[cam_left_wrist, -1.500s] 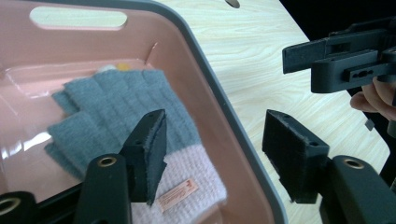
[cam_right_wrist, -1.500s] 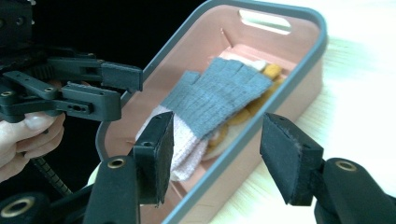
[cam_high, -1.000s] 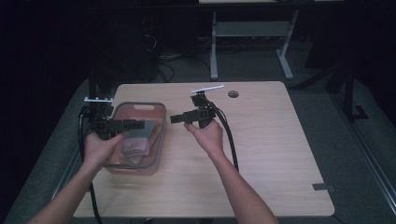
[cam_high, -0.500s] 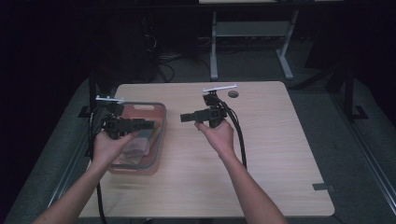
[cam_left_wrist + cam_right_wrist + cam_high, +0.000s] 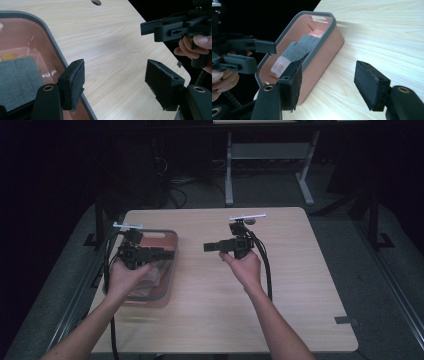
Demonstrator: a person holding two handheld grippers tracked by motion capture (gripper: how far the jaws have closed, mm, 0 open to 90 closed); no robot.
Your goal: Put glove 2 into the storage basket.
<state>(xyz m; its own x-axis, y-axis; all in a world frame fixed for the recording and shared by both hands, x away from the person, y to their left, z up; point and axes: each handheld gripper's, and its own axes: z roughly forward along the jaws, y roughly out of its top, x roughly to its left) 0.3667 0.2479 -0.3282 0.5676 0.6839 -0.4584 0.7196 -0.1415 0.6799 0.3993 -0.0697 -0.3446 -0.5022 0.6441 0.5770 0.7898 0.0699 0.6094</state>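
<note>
Jaws of left gripper (image 5: 115, 85) and right gripper (image 5: 328, 83) gape, empty, the left's just widening.

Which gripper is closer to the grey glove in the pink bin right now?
Left. The left gripper hangs over the pink bin, just above the grey glove. The right gripper is off to the bin's side, over bare table; both empty.

Left gripper (image 5: 167, 253): black angular body, white flat bar on top, black cable trailing from the rear. Right gripper (image 5: 210, 247): same black build, white bar, thick black cable. Jaw pads (image 5: 372, 85) black, coarse felt-like facing; brass-ringed screw holes at the jaw bases. Forearms unsleeved.
</note>
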